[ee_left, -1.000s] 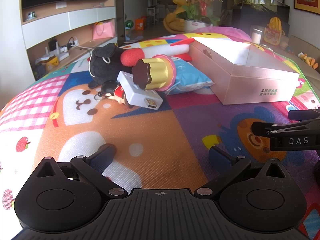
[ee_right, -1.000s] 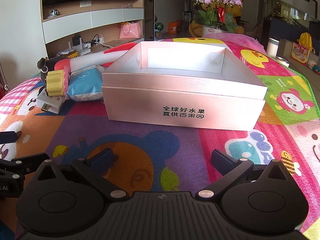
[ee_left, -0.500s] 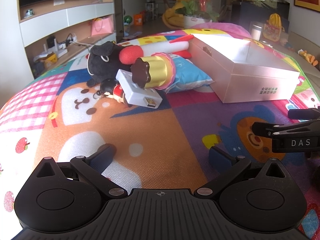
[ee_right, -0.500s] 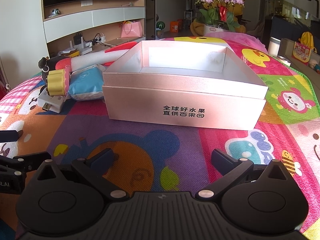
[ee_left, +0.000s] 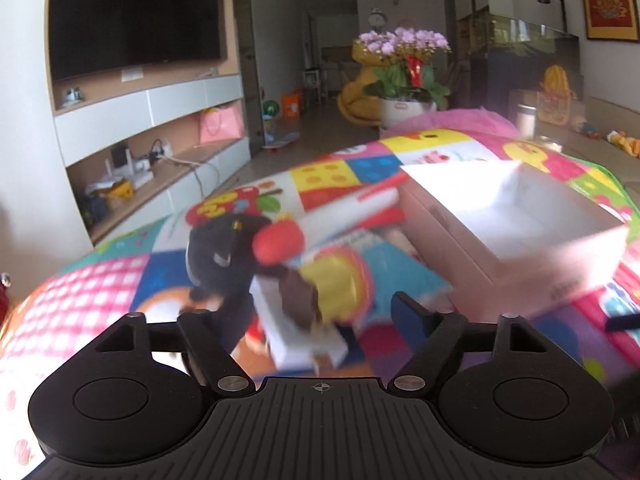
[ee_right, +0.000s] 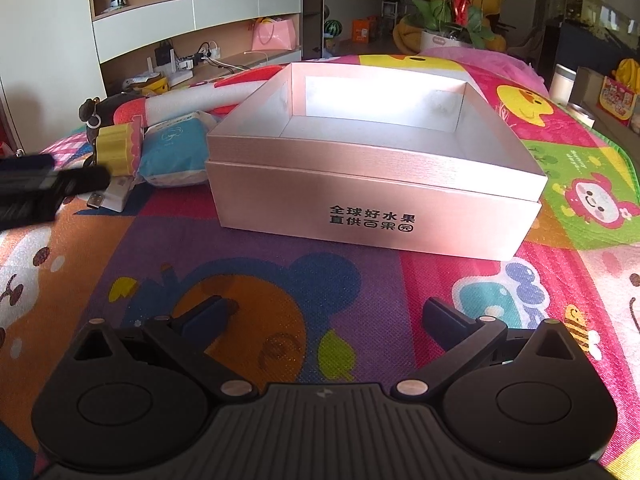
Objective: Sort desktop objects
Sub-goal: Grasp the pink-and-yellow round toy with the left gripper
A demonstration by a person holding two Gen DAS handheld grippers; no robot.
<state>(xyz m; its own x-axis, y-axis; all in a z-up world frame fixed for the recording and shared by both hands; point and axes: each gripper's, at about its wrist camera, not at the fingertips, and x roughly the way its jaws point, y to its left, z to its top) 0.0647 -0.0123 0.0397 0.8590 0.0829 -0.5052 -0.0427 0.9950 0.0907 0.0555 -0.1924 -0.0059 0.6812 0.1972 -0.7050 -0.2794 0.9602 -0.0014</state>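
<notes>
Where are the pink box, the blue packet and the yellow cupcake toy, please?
pink box (ee_right: 372, 216): right wrist view, on its front wall.
blue packet (ee_right: 174, 152): right wrist view, on its face.
yellow cupcake toy (ee_right: 114, 152): right wrist view, on its ribbed side.

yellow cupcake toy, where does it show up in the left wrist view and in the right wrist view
Left wrist: the yellow cupcake toy sits low and centre, blurred, just ahead of the open left gripper.
Right wrist: the same toy is at the far left, mid height.
Shared landmark: the pink box, to the toy's right in both views.
</notes>
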